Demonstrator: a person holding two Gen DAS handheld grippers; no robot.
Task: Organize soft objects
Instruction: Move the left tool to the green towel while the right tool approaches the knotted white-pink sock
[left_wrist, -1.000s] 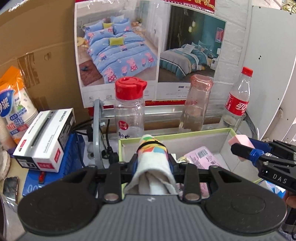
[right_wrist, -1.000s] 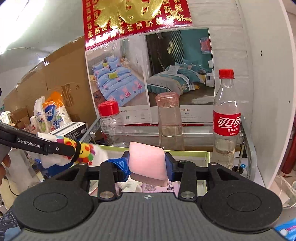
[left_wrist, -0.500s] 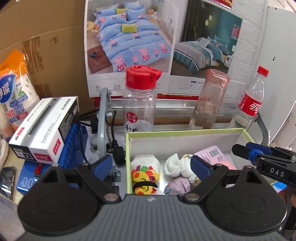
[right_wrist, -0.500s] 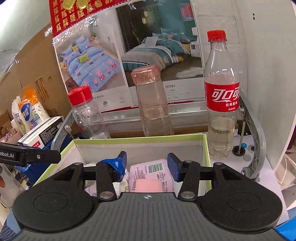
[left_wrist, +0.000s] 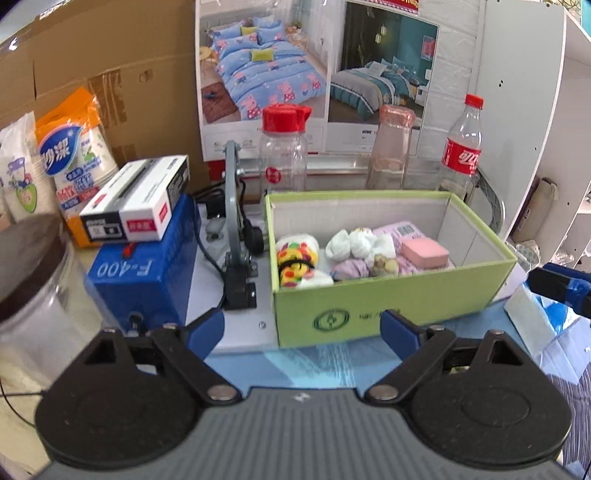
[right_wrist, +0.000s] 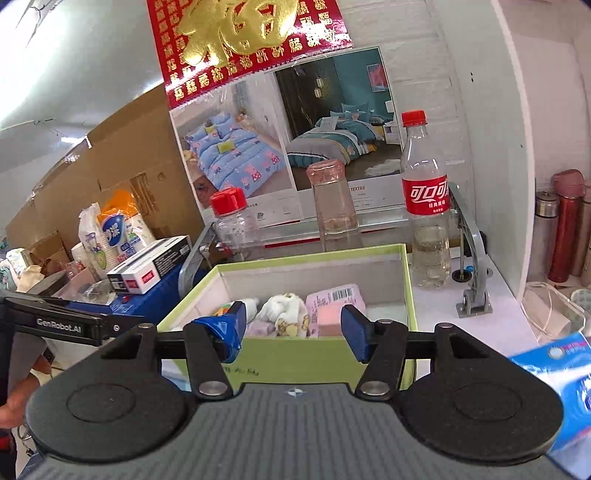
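Observation:
A green box holds the soft things: a rolled colourful cloth at its left, white socks, a purple sock, a pink packet and a pink sponge. My left gripper is open and empty, in front of the box. My right gripper is open and empty, just before the box's near wall. The sponge and socks show between its fingers.
Behind the box stand a red-capped jar, a pink glass bottle and a cola bottle. A blue machine with a boxed item sits left. A clear jar is near left. Flasks stand right.
Both grippers let go of their loads, the rolled cloth and the pink sponge, into the box. Both have since pulled back and stand open in front of the box.

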